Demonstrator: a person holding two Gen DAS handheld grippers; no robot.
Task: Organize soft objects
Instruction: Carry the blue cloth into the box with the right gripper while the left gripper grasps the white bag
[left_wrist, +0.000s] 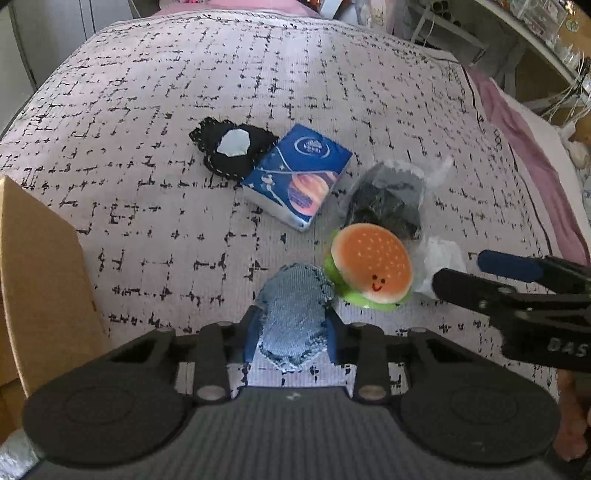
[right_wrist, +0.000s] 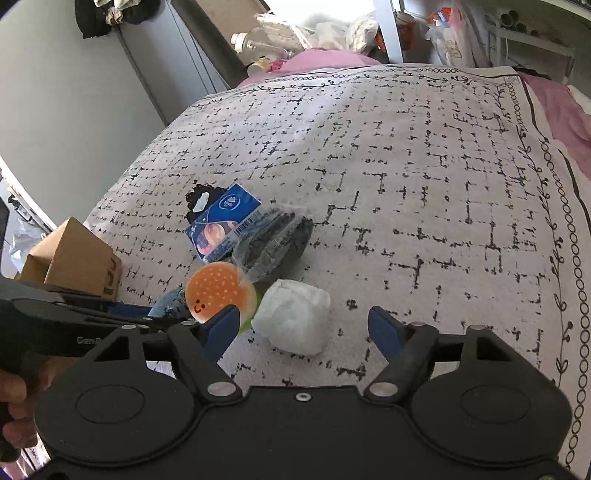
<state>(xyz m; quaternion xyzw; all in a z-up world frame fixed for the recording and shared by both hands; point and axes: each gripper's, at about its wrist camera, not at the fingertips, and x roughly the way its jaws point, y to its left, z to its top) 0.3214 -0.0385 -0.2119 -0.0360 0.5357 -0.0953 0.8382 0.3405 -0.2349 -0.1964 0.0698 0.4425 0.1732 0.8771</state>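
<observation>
the denim pouch (left_wrist: 293, 314) is clamped between the left gripper (left_wrist: 291, 334) jaws on the bedspread (left_wrist: 332, 92) — it should be lifted gently toward the cardboard box (left_wrist: 37, 280); the right gripper (right_wrist: 304, 330) is held apart by the white bundle (right_wrist: 293, 315).

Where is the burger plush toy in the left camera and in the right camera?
Left wrist: burger plush sits right of centre, beside the denim piece.
Right wrist: burger plush sits lower left, touching the white bundle.
Shared landmark: blue tissue pack behind it.
</observation>
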